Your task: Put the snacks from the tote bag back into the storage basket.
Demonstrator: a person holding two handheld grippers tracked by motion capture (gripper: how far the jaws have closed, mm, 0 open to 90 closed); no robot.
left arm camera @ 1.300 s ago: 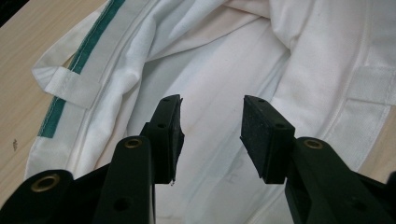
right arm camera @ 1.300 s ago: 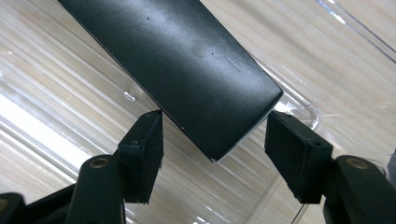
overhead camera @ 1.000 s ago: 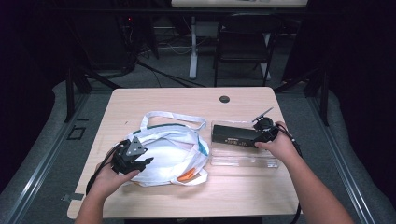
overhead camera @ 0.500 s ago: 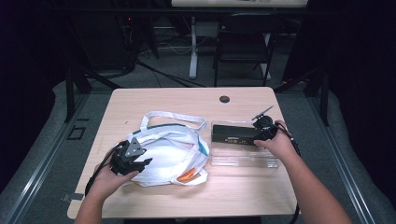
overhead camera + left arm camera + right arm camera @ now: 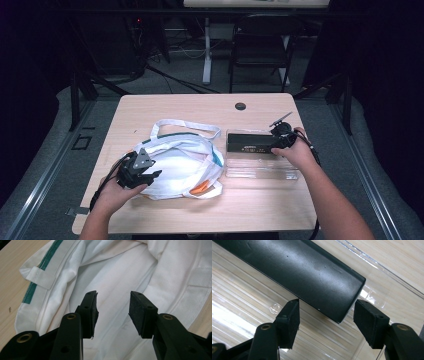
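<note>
Near the table's [image 5: 260, 205] front-left corner, the left gripper [image 5: 150, 175] hovers over the white tote bag [image 5: 180, 165], jaws apart with only cloth beneath them. Toward the right edge, the right gripper [image 5: 274, 145] has its jaws spread around the end of a black box [image 5: 247, 143], not pressing it, inside a clear plastic tray [image 5: 260, 170]

- The bag [image 5: 182, 167] I saw was soft white cloth, matt, with green woven trim.
- Beside the bag, the box [image 5: 297, 270] looked smooth, dull black.
- Under the box, the tray [image 5: 242, 302] was glossy clear ribbed plastic.
- The table [image 5: 200, 107] was pale wood-grain.
</note>
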